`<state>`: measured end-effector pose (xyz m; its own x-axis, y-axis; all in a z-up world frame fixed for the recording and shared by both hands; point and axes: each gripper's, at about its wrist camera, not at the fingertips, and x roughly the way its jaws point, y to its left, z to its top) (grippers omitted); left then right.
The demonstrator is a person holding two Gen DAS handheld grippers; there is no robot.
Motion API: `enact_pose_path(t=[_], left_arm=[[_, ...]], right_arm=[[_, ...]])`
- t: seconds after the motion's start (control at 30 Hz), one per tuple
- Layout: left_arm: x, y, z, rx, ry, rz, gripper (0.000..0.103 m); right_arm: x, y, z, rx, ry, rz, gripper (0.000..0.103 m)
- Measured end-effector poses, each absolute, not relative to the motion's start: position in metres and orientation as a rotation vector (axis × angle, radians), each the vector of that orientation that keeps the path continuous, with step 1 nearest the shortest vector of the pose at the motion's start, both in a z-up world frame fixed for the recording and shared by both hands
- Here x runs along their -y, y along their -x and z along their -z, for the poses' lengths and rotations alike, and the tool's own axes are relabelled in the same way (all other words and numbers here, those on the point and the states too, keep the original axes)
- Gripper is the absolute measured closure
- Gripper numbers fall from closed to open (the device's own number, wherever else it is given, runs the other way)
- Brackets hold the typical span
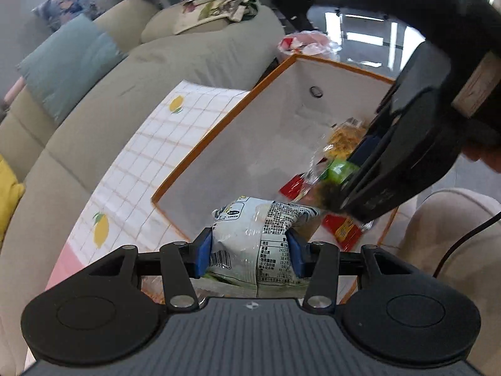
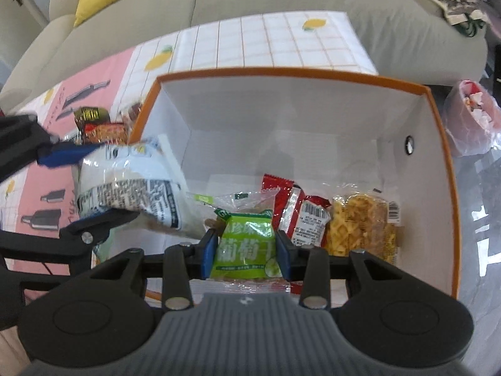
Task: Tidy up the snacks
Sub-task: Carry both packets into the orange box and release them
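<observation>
My left gripper is shut on a white snack bag with black print, held over the near corner of the orange-rimmed white box. In the right wrist view, my right gripper is shut on a green snack packet, low inside the box. Red packets and a clear pack of yellow crisps lie on the box floor. The right wrist view also shows the left gripper with the white bag at the box's left wall. The left wrist view shows the right gripper reaching into the box.
The box stands on a lemon-print tablecloth with a pink sheet beside it. More snack packets lie left of the box. A grey-green sofa runs behind. A plastic bag of rubbish and a beige armchair sit nearby.
</observation>
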<state>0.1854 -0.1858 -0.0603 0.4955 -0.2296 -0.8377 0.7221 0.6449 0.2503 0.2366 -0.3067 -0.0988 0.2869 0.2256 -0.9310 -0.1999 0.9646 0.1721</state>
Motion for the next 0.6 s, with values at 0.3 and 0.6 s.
enact_pose_path(t=[0.3, 0.6], left_arm=[[0.203, -0.198, 0.085, -0.955, -0.680, 0.690, 0.048], [0.211, -0.203, 0.104, -1.038, -0.743, 0.703, 0.042]], right_arm=[[0.309, -0.246, 0.111, -1.297, 0.043, -0.283, 0.065], [0.306, -0.253, 0.140, -1.385, 0.022, -0.306, 0.064]])
